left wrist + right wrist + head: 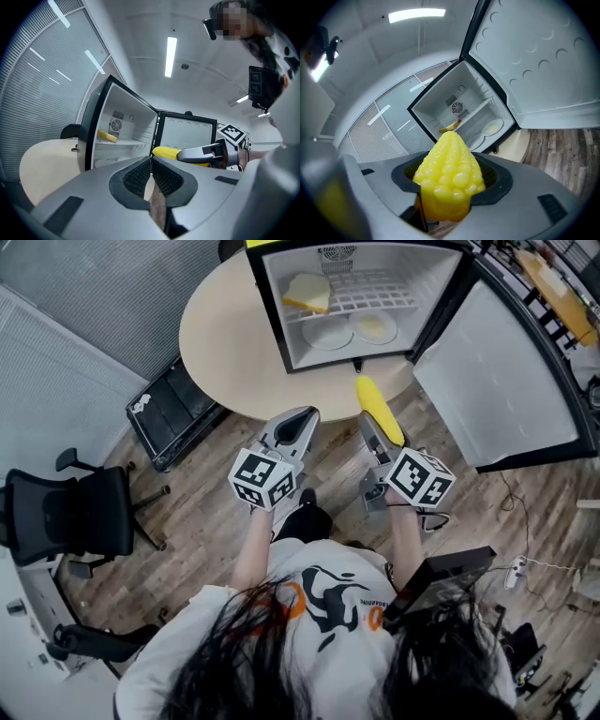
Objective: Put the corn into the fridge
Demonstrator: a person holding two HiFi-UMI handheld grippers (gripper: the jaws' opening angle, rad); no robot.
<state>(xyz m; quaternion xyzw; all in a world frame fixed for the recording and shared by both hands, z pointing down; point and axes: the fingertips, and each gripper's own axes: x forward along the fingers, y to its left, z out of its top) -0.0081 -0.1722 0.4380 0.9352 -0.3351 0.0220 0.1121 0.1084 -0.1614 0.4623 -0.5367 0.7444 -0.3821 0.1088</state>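
While my left gripper (302,416), left of centre, hangs with jaws together and empty, spare by my judgement, my right gripper (373,442) beside it is clamped on the corn (378,407), tip aimed at the fridge (274,310) above, its door (497,381) swung right for entry.

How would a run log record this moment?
right gripper: shut on corn | left gripper: shut, empty | fridge: open, corn outside

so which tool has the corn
The right tool, jaws clamped on the yellow corn; the left tool is shut with nothing in it.
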